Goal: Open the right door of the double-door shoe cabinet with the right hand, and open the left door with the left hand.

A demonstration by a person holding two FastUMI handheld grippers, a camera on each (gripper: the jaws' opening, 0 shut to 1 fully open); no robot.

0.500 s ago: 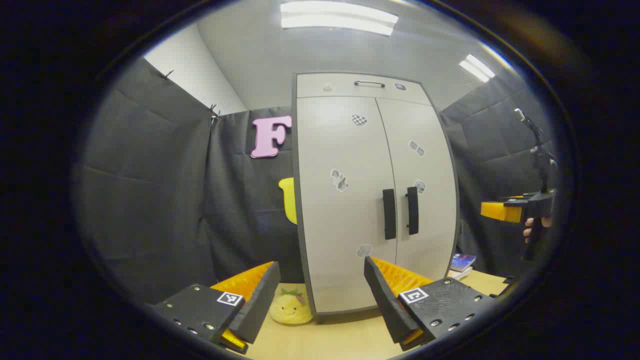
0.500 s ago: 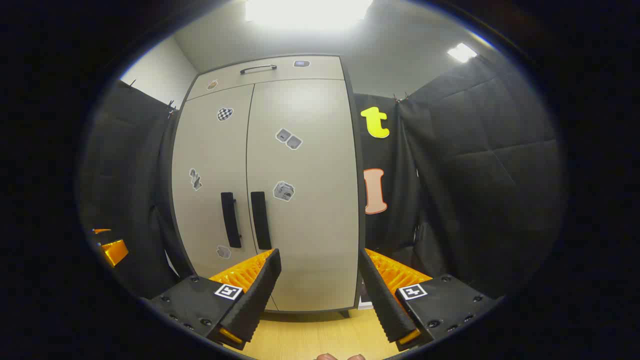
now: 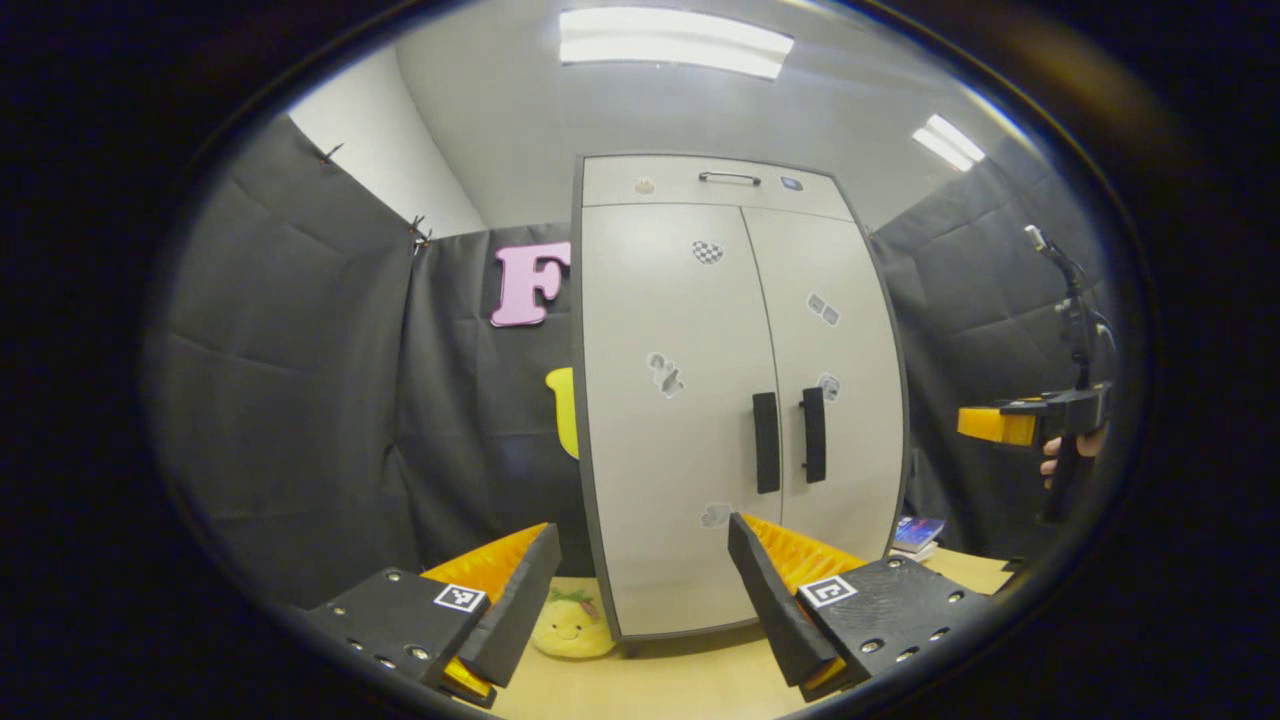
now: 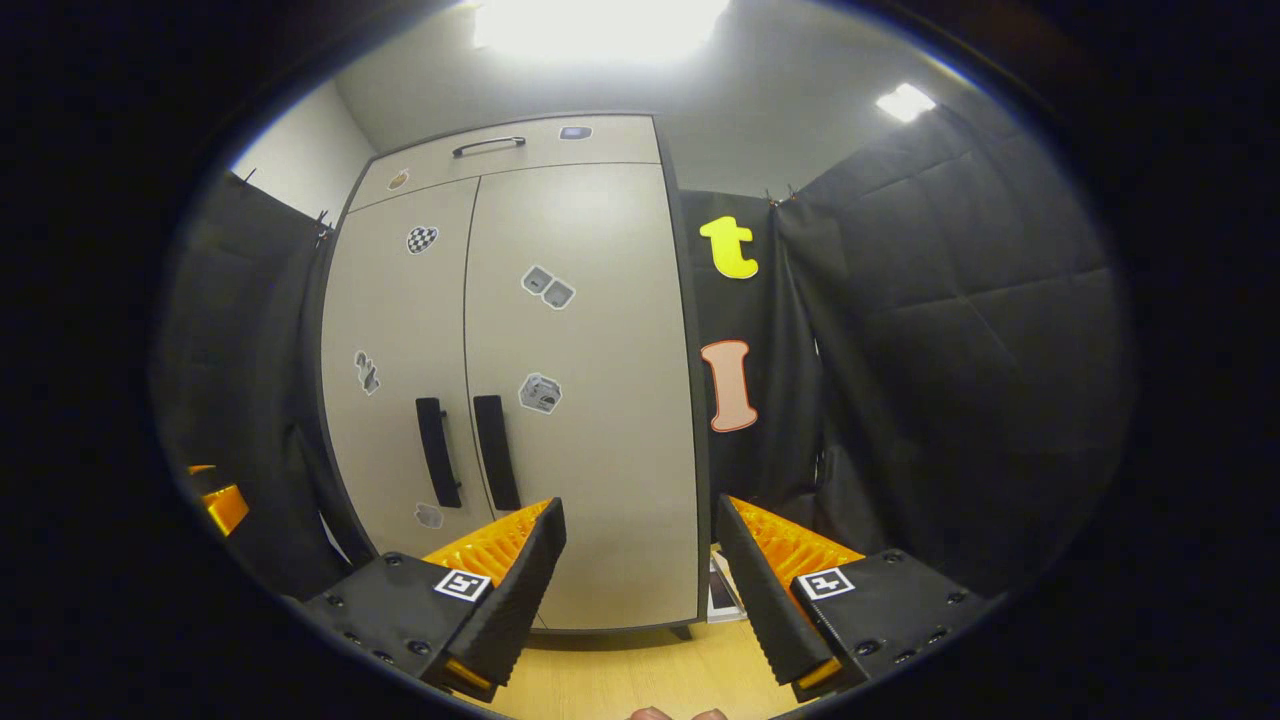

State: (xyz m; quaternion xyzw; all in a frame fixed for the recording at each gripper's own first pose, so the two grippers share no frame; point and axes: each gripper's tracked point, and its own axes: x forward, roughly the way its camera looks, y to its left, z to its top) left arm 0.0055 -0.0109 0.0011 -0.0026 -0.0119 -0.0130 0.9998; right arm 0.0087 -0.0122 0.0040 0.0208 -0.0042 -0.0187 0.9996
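The left gripper (image 3: 640,610) has its fingers wide apart and holds nothing; the right gripper (image 4: 640,605) is spread the same way, also with nothing between its fingers. Both are well apart from the tall pale grey double-door shoe cabinet (image 3: 735,400), which stands on the light wooden table (image 3: 680,690). Its left door (image 3: 680,420) and right door (image 3: 850,400) are closed, with the two black vertical handles (image 4: 465,452) side by side at the middle seam. A yellow plush toy (image 3: 572,625) lies beside the cabinet's left bottom corner.
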